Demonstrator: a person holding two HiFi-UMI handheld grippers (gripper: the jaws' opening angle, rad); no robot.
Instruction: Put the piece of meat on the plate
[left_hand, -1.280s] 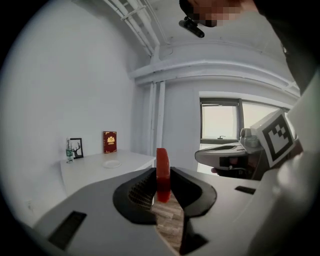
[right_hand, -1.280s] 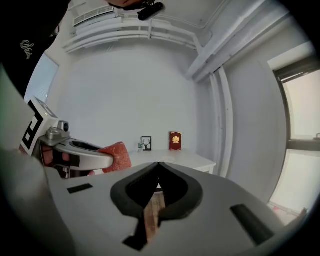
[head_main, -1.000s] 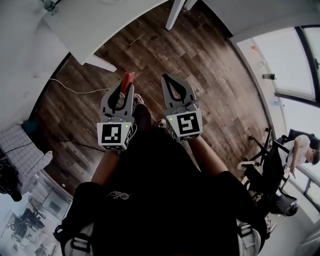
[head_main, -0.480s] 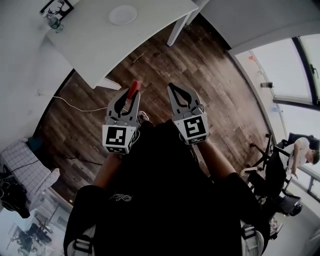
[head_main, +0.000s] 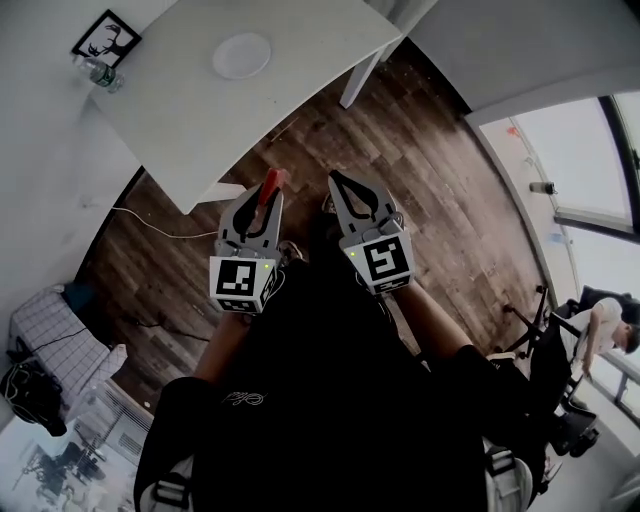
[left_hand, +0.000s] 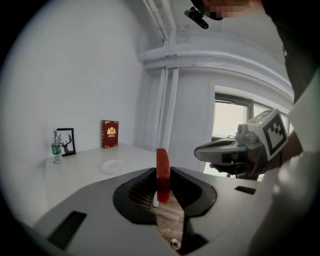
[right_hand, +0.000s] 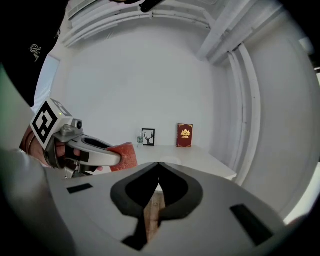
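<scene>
Meat piece (left_hand: 162, 172) upright, clamped in left tongs (head_main: 265, 198); right tongs (right_hand: 159, 166) together, empty.

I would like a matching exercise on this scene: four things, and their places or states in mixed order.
1 piece of meat
2 plate
3 red book
4 right gripper

a jaws shut, empty
b flat on the white table
c upright by the wall
d between the left gripper's jaws

Pairs: 1-d, 2-b, 3-c, 4-a
</scene>
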